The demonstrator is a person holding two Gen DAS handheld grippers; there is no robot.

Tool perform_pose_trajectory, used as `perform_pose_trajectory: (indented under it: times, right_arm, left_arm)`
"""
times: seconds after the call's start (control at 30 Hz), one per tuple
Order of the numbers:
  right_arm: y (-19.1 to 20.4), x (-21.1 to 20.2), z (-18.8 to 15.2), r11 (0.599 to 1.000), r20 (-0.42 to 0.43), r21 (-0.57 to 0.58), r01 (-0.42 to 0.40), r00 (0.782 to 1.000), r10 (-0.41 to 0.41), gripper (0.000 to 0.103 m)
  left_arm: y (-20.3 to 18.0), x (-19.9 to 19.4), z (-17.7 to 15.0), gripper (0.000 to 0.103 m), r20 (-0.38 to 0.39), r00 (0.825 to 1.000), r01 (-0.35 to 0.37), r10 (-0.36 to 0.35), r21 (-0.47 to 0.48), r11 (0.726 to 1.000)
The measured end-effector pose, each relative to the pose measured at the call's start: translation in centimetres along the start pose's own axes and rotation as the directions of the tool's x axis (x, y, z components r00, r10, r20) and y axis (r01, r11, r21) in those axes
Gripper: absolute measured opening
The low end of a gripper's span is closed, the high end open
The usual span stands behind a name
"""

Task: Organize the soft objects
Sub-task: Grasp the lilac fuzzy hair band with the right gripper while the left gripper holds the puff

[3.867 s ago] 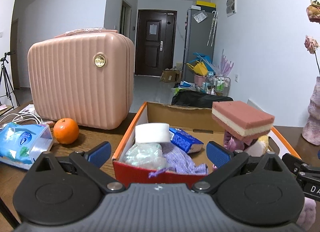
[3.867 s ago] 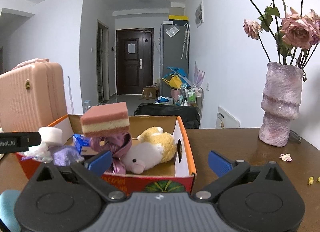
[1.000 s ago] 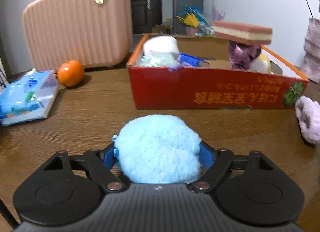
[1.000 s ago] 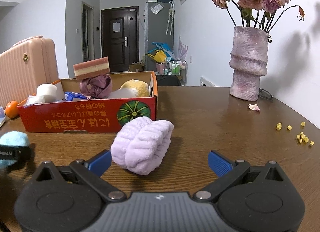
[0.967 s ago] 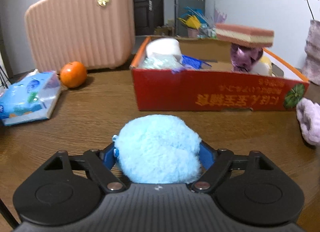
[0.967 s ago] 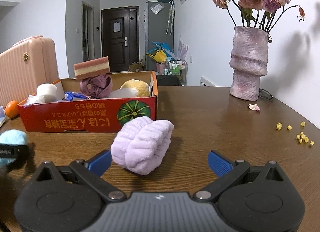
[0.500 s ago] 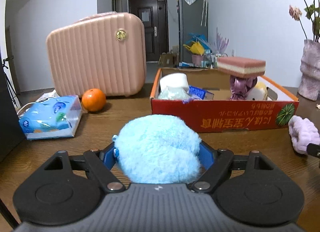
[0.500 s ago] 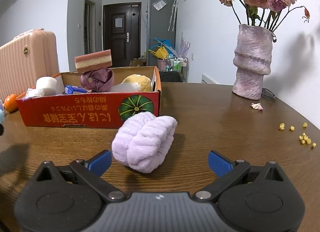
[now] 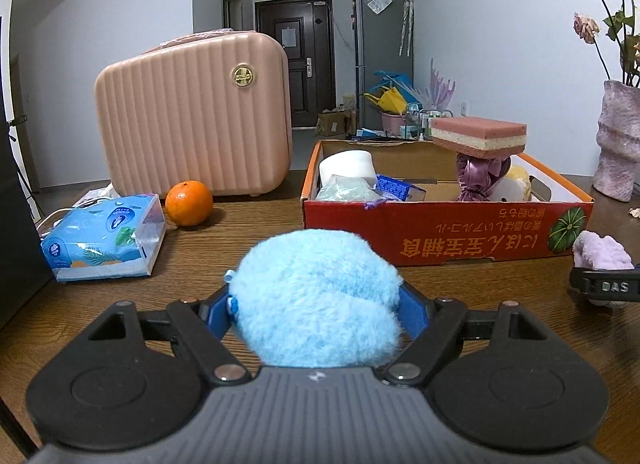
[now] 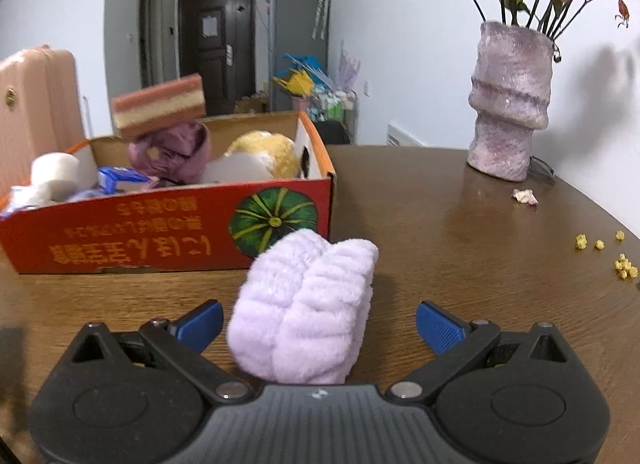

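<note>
The red cardboard box point(image 9: 444, 232) is already piled high, so the blue fluffy puff point(image 9: 318, 298) clamped in the left gripper point(image 9: 316, 306) jaws just in front of it could topple the striped sponge point(image 9: 478, 137), while the right gripper point(image 10: 320, 324) jaws sit open around the lilac headband point(image 10: 306, 304) on the bench point(image 10: 480, 248) by the box's front corner.

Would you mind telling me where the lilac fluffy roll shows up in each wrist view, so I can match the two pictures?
Left wrist view: the lilac roll sits at the far right edge, on the table beside the red box.
Right wrist view: the lilac roll is low at centre, between the open blue fingers.
Shared landmark: the box's green pumpkin print, just behind the roll.
</note>
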State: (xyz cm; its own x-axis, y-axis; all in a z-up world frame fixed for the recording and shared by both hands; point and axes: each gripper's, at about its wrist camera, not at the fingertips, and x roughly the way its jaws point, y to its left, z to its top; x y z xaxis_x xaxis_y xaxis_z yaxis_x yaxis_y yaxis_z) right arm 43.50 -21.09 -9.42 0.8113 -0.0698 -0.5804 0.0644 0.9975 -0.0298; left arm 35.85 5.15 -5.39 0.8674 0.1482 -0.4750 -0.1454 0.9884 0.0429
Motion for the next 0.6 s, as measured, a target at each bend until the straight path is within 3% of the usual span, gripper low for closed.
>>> perform_pose_trajectory:
  times: [0.13, 0.47, 0.6]
  right_arm:
    - [-0.5, 0.9, 0.3, 0.999, -0.012, 0.035, 0.017, 1.0, -0.016, 0.1]
    - [-0.8, 1.5, 0.3, 0.999, -0.045, 0.041, -0.012, 0.999, 0.014, 0.08]
    - [-0.5, 1.0, 0.2, 0.999, -0.028, 0.024, -0.023, 0.999, 0.023, 0.051]
  left_arm:
    - [0.0, 0.0, 0.0, 0.081, 0.0, 1.0, 0.004, -0.004, 0.001, 1.0]
    - [0.0, 0.0, 0.0, 0.081, 0.001, 1.0, 0.0, 0.0, 0.001, 1.0]
    - [0.0, 0.0, 0.0, 0.081, 0.001, 1.0, 0.001, -0.001, 0.0, 1.0]
